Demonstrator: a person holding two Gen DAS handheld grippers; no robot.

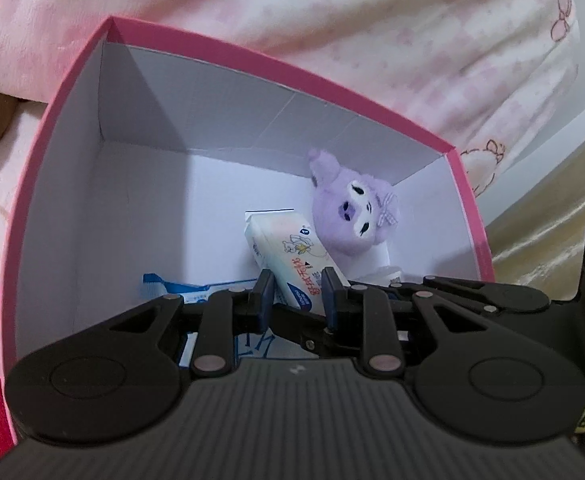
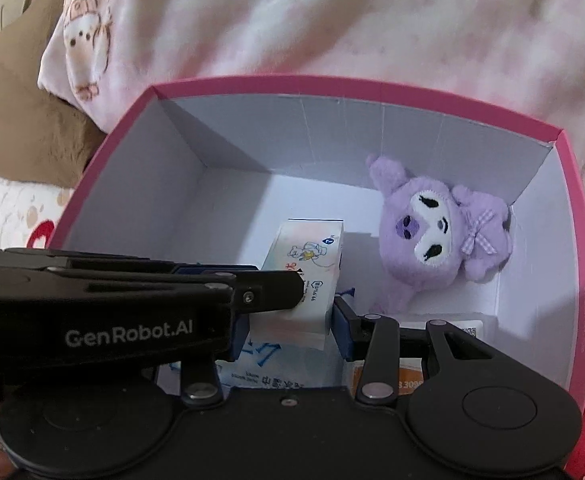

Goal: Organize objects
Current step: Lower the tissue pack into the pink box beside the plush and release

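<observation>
Left gripper (image 1: 297,294) sits low inside the pink box (image 1: 252,56), jaws closed on a white tissue pack (image 1: 288,252). Purple plush (image 1: 350,208) lies in the far right corner, just beside the pack.

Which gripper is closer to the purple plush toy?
Right. The right gripper grips the tissue pack on the side beside the plush toy; the left gripper grips the pack from the side farther away.
</observation>
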